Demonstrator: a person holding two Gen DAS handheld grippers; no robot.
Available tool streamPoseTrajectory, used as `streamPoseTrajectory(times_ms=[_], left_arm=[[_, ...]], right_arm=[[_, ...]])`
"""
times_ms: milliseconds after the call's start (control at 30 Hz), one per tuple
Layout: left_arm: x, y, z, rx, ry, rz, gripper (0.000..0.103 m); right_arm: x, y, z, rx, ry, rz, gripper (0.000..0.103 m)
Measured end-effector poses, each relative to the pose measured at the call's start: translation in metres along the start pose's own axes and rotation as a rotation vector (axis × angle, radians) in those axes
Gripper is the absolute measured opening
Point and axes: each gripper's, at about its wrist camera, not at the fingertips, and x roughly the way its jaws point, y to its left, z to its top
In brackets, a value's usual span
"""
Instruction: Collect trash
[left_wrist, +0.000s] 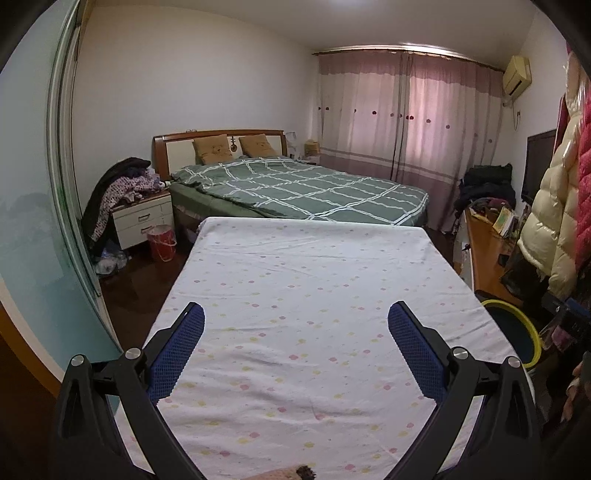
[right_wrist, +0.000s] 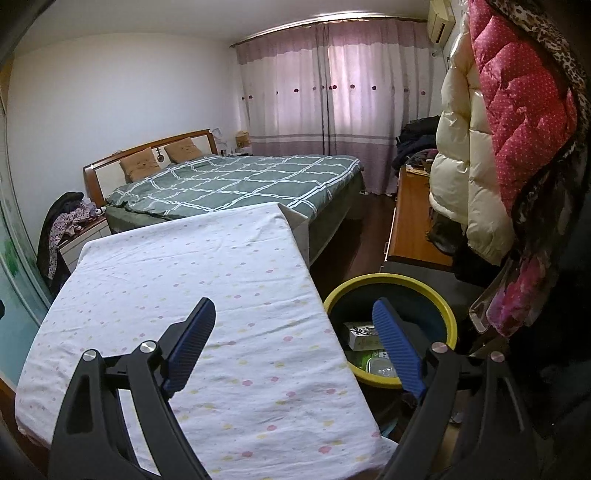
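Two hand-held grippers hover with jaws spread wide and nothing between them: the left hand-held gripper (left_wrist: 295, 332) over the table (left_wrist: 295, 280) draped in a white dotted cloth, the right hand-held gripper (right_wrist: 295, 328) at the table's right edge. Beside that edge stands a dark round bin with a yellow rim (right_wrist: 448, 325), holding a white printed box (right_wrist: 360, 334) and a green-and-white packet (right_wrist: 369, 363).

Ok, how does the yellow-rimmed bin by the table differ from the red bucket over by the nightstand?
The yellow-rimmed bin stands beside the table, close to the right gripper; the red bucket sits far off on the floor by the nightstand. The bin is dark inside with a yellow rim; the bucket is red. The bin holds a box and packaging; the bucket's contents cannot be seen. Both stand upright and open-topped.
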Motion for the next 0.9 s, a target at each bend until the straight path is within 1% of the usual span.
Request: streamPoseTrajectory(times_ms=[233,900], left_arm=[[0.0073,-0.0095,0.0013,0.008,0.017,-0.015,0.098],[0.0042,-0.0120,0.0022,0.014,0.004,-0.010,0.098]], right_arm=[[0.0002,-0.0031,0.0002,0.005,-0.001,-0.007,0.083],[0.0011,-0.0005,0.0010,0.001,0.002,-0.002,0.083]])
